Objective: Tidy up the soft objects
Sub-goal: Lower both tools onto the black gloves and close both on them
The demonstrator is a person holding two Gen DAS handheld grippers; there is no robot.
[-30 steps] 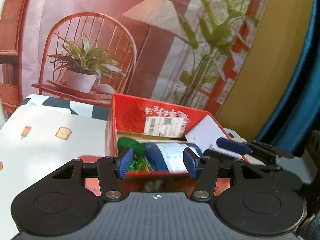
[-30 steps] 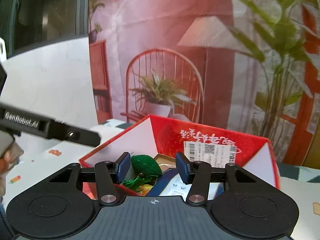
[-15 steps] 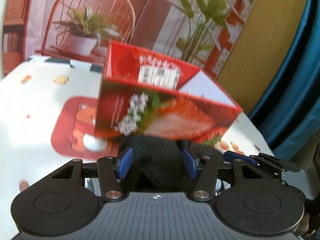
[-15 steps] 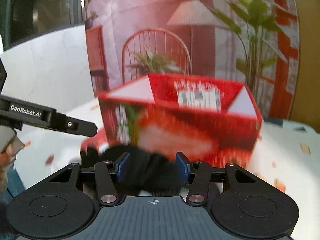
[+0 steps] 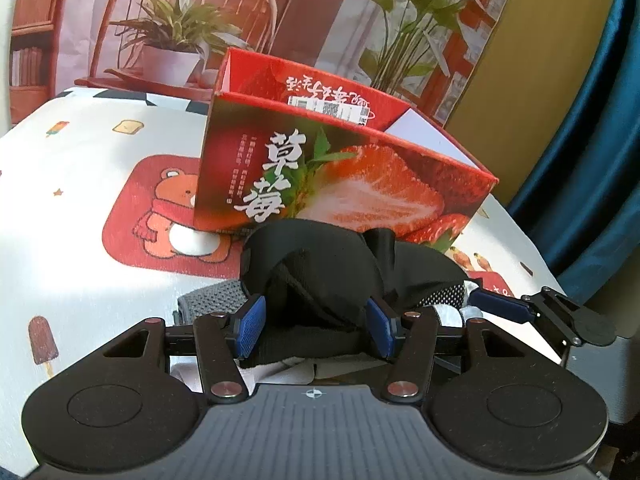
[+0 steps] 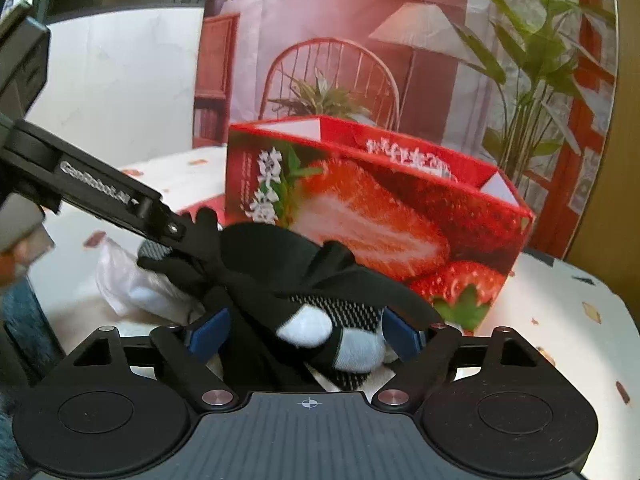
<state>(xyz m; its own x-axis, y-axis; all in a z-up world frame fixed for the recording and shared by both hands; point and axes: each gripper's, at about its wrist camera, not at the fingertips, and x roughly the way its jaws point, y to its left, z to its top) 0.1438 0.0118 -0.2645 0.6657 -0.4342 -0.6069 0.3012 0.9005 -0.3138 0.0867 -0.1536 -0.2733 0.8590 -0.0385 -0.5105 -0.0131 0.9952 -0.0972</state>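
Black fabric bundle [image 5: 320, 264], crumpled, folded

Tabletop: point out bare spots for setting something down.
Free: white cloth left of the strawberry box, around the bear mat; also right of the box. Crowded: the black fabric pile between both claws.

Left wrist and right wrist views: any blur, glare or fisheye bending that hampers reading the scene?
Left wrist view: sharp; sunlight washes out the white printed tablecloth, and the black fabric bundle loses fold detail in shadow. Right wrist view: slightly soft; the red strawberry-printed cardboard box remains legible, while the fisheye curves the backdrop edges.
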